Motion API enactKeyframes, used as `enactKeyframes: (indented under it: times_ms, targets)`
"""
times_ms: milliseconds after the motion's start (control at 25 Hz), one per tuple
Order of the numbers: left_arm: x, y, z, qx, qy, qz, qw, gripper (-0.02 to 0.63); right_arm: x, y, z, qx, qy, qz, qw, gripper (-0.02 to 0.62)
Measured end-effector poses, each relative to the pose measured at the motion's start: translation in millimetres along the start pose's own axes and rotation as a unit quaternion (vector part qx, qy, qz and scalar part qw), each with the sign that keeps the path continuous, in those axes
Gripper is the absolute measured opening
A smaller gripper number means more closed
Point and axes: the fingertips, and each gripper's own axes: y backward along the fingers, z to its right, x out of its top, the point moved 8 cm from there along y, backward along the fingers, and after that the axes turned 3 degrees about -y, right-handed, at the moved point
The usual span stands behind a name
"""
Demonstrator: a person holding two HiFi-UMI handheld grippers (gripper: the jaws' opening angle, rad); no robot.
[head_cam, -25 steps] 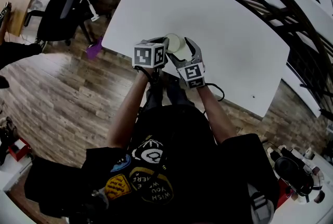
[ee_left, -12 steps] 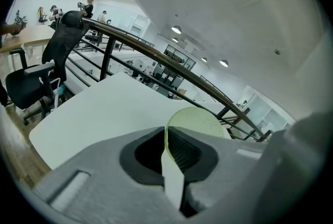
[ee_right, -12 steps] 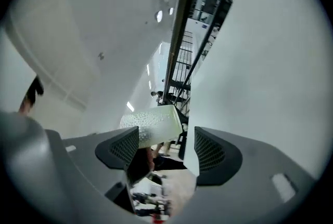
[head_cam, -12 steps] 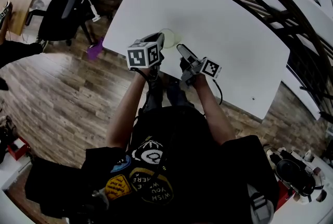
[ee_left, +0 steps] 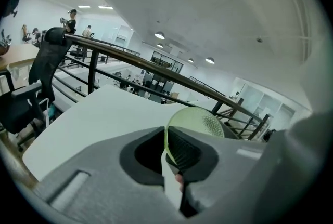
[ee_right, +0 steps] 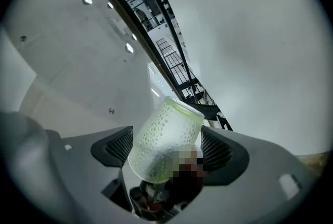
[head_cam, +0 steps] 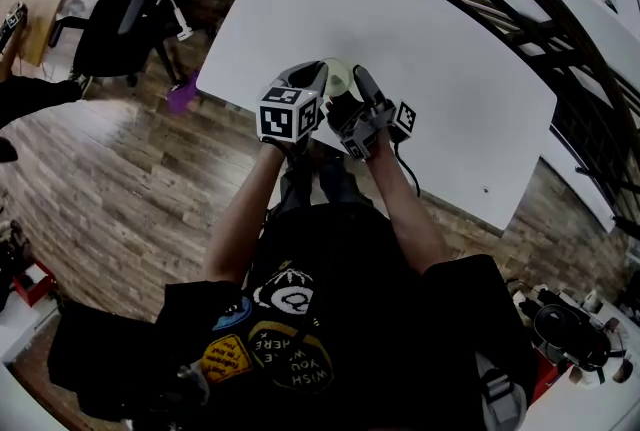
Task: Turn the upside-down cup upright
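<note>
A pale green dimpled cup (head_cam: 338,77) is held just above the near edge of the white table (head_cam: 430,29). My left gripper (head_cam: 316,75) is shut on the cup's thin wall, which shows pinched between its pads in the left gripper view (ee_left: 167,147), with the cup's round end (ee_left: 196,120) beyond. My right gripper (head_cam: 352,85) stands beside it on the right. In the right gripper view the cup (ee_right: 164,137) lies tilted between the wide jaws of the right gripper (ee_right: 165,149), which have just been opening; I see narrow gaps at both pads.
A black office chair (head_cam: 112,19) and a purple object (head_cam: 181,99) are on the wooden floor left of the table. A dark railing (head_cam: 560,14) runs behind the table. The person's arms and torso fill the lower middle.
The right gripper left the cup, rolled over beside it, and has come back around it with its jaws wide. The left gripper kept its hold and barely moved.
</note>
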Motion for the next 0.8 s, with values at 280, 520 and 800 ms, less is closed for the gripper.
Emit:
enactKeyframes:
  times_ms: [280,520,800]
  targets:
    - [-13.7,-0.9,15.4,-0.057,-0.078,0.014,0.9952,0.025,6.9,-2.1,3.6,0.030,-0.066,0.035,0.997,0.393]
    - [-20.8,-4.1,15.5,-0.028,-0.106,-0.007,0.9940,0.051,10.5,-0.1,1.1,0.000,-0.023,0.031,0.999,0.387]
    - [-33.3,-5.6,0.4,-0.011,-0.066,-0.039,0.9970,0.131,19.3,-7.0,-7.4,-0.069,0.096,-0.019,0.993,0.385]
